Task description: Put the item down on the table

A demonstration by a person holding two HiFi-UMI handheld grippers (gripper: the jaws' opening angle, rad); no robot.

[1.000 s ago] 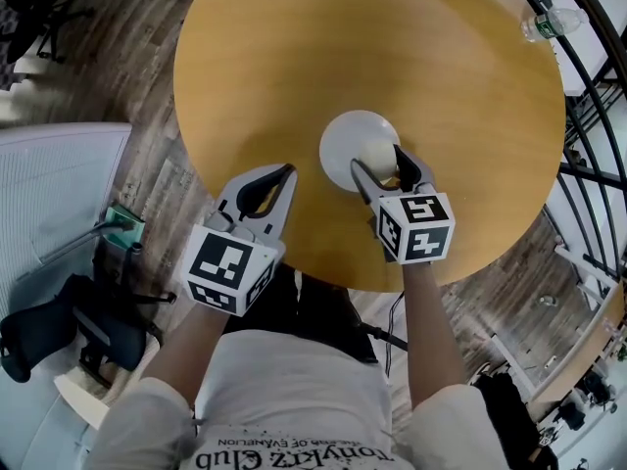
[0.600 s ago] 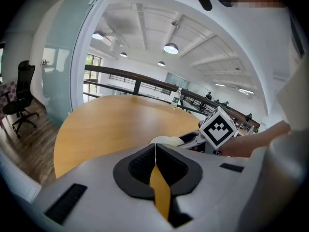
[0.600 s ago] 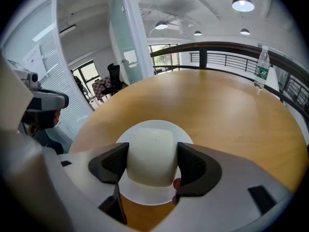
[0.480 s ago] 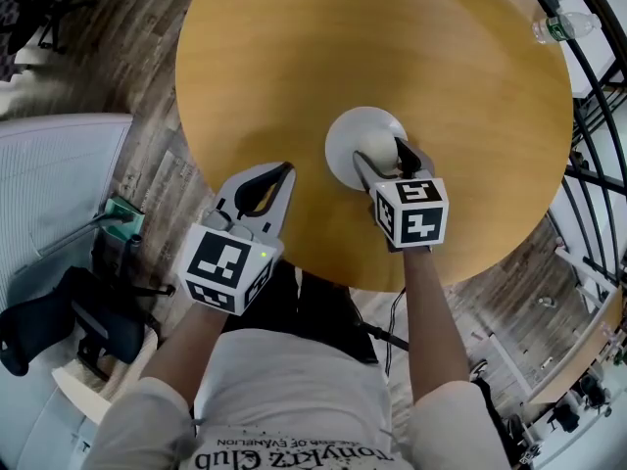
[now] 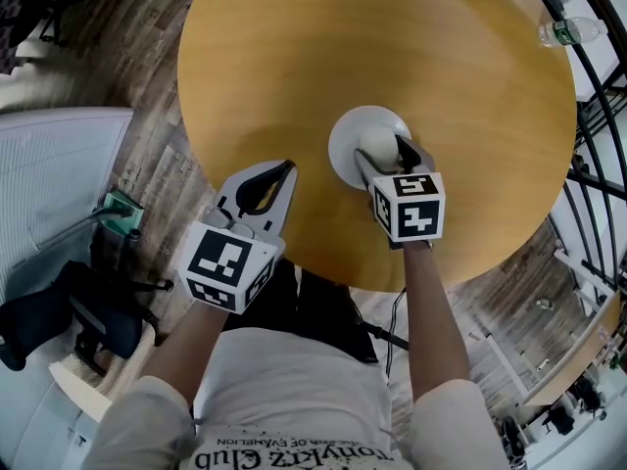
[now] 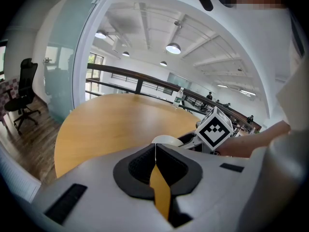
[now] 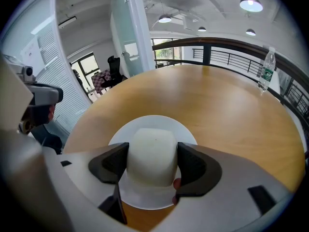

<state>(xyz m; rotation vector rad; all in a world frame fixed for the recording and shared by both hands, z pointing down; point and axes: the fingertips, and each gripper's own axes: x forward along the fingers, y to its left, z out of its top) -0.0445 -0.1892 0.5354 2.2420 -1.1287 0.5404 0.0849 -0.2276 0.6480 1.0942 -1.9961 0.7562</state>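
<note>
A round wooden table (image 5: 392, 37) carries a white plate (image 5: 351, 130) near its front edge. My right gripper (image 5: 380, 155) is shut on a white rounded cup-like item (image 5: 376, 147), held right over the plate. In the right gripper view both dark pads press the sides of the item (image 7: 150, 151), with the plate (image 7: 154, 122) under and around it; I cannot tell whether it rests on the plate. My left gripper (image 5: 284, 167) hovers at the table's near left edge, jaws shut and empty (image 6: 155, 146).
A water bottle (image 5: 566, 31) stands at the table's far right, beside a dark railing (image 5: 593, 116). Left of the table are a pale ribbed surface (image 5: 49, 184) and a black office chair (image 5: 59, 311) on the wood floor.
The right gripper with the white item has edged slightly farther over the plate. The left gripper has stayed where it was, still shut.
</note>
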